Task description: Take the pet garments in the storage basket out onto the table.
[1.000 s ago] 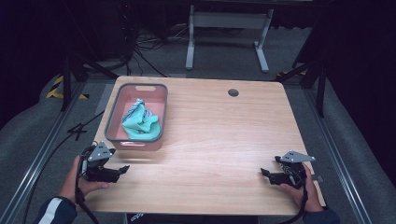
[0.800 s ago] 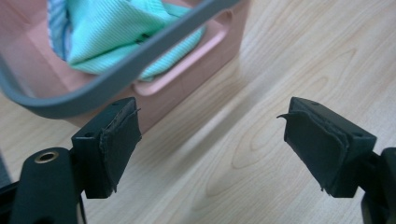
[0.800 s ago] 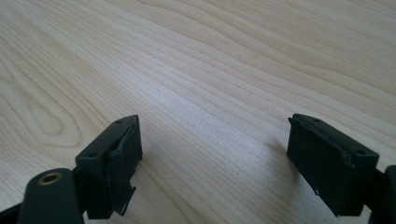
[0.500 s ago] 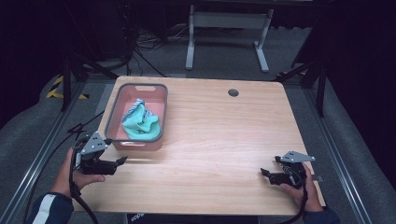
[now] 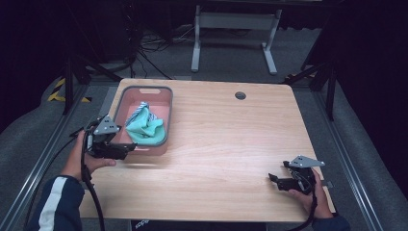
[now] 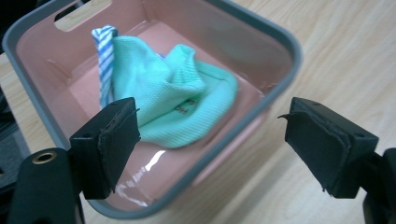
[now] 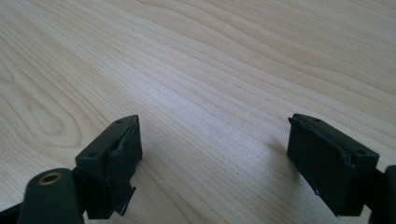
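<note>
At lower left, the left gripper, jaws apart, hangs at the pink bin's near rim; the right gripper, lower right, gapes over bare table.

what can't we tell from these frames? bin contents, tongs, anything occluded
- Striped cloth: mostly hidden behind the green cloth in the left gripper view; its extent is unknown.
- Pink bin: near corner cut off by the bottom edge and the left tongs.
- Print on the green cloth: too small to read.
- Right tongs: open over bare table; their height above it is unclear.
</note>
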Demonstrator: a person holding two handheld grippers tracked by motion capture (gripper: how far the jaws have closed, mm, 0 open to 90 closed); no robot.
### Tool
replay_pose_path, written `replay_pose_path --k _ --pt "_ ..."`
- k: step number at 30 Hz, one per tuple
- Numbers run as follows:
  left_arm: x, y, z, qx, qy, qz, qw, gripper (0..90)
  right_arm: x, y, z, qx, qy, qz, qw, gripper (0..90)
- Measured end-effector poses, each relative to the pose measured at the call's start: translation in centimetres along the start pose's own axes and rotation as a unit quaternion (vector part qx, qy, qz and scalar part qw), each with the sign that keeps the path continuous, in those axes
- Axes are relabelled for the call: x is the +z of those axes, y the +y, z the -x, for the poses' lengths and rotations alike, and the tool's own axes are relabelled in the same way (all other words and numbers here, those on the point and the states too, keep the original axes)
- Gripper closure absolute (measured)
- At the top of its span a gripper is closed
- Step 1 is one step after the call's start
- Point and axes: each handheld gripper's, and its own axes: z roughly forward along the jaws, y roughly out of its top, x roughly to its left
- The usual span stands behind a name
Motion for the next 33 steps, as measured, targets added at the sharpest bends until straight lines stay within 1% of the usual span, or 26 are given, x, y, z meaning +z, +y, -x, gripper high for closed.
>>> replay_pose_path --k 1,2,6,7,9,11,12,14,15,16,17,18,20,21,22,23,24,25,26,27,28,29,30,31,32,33 --pt "0.2 0.2 -0.1 -0.002 0.0 -0.005 1.0 17.9 0.0 0.0 0.0 0.0 0.0 0.0 1.0 18.4" --pt "0.5 0.4 -0.4 0.002 0.003 -0.012 0.9999 17.9 0.0 0.0 0.0 0.0 0.0 0.0 1.0 18.4" --pt "1.7 1.2 -1.1 -0.002 0.005 -0.03 0.9996 17.7 0.0 0.0 0.0 0.0 0.0 0.0 1.0 18.4" --pt "2.1 1.5 -1.3 -0.001 0.0 -0.035 0.9994 17.1 0.0 0.0 0.0 0.0 0.0 0.0 1.0 18.4" --pt "2.7 1.8 -1.5 -0.002 0.0 -0.041 0.9992 17.5 0.0 0.0 0.0 0.0 0.0 0.0 1.0 18.4" --pt "3.3 2.2 -1.8 -0.008 -0.008 -0.049 0.9987 17.0 0.0 0.0 0.0 0.0 0.0 0.0 1.0 18.4" --pt "3.3 2.2 -1.8 -0.008 -0.008 -0.049 0.9987 17.2 0.0 0.0 0.0 0.0 0.0 0.0 1.0 18.4" --pt "4.0 2.6 -2.1 -0.006 -0.004 -0.058 0.9983 16.9 0.0 0.0 0.0 0.0 0.0 0.0 1.0 18.4" --pt "4.7 2.9 -2.3 -0.007 -0.007 -0.07 0.9975 16.4 0.0 0.0 0.0 0.0 0.0 0.0 1.0 18.4" --pt "4.7 2.9 -2.3 -0.007 -0.007 -0.07 0.9975 16.8 0.0 0.0 0.0 0.0 0.0 0.0 1.0 18.4" --pt "5.4 3.3 -2.6 -0.005 -0.009 -0.08 0.9968 17.3 0.0 0.0 0.0 0.0 0.0 0.0 1.0 18.4" --pt "5.4 3.3 -2.6 -0.005 -0.009 -0.08 0.9968 17.2 0.0 0.0 0.0 0.0 0.0 0.0 1.0 18.4" --pt "6.5 3.9 -2.9 0.0 -0.008 -0.105 0.9945 17.2 0.0 0.0 0.0 0.0 0.0 0.0 1.0 18.4" --pt "6.9 4.0 -3.0 0.003 -0.009 -0.111 0.9937 17.0 0.0 0.0 0.0 0.0 0.0 0.0 1.0 18.4" --pt "6.9 4.0 -3.0 0.003 -0.009 -0.111 0.9937 16.7 0.0 0.0 0.0 0.0 0.0 0.0 1.0 18.4" --pt "7.7 4.4 -3.2 0.003 -0.02 -0.134 0.9908 17.4 0.0 0.0 0.0 0.0 0.0 0.0 1.0 18.4" --pt "7.7 4.4 -3.2 0.003 -0.02 -0.134 0.9908 17.4 0.0 0.0 0.0 0.0 0.0 0.0 1.0 18.4" --pt "8.3 4.6 -3.3 0.008 -0.022 -0.146 0.989 16.9 0.0 0.0 0.0 0.0 0.0 0.0 1.0 18.4" --pt "9.1 4.8 -3.3 0.009 -0.031 -0.162 0.9863 16.9 0.0 0.0 0.0 0.0 0.0 0.0 1.0 18.4" --pt "9.1 4.8 -3.3 0.009 -0.031 -0.162 0.9863 17.2 0.0 0.0 0.0 0.0 0.0 0.0 1.0 18.4" --pt "10.0 5.0 -3.1 0.025 -0.035 -0.186 0.9817 17.5 0.0 0.0 0.0 0.0 0.0 0.0 1.0 18.4" --pt "10.0 5.0 -3.1 0.025 -0.035 -0.186 0.9817 17.4 0.0 0.0 0.0 0.0 0.0 0.0 1.0 18.4" --pt "11.1 5.0 -2.9 0.032 -0.039 -0.21 0.9764 17.4 0.0 0.0 0.0 0.0 0.0 0.0 1.0 18.4" --pt "11.1 5.0 -2.9 0.032 -0.039 -0.21 0.9764 17.5 0.0 0.0 0.0 0.0 0.0 0.0 1.0 18.4" --pt "11.7 5.1 -2.9 0.04 -0.04 -0.232 0.9711 17.5 0.0 0.0 0.0 0.0 0.0 0.0 1.0 18.4" --pt "12.1 5.3 -2.9 0.036 -0.037 -0.241 0.9691 17.9 0.0 0.0 0.0 0.0 0.0 0.0 1.0 18.5"
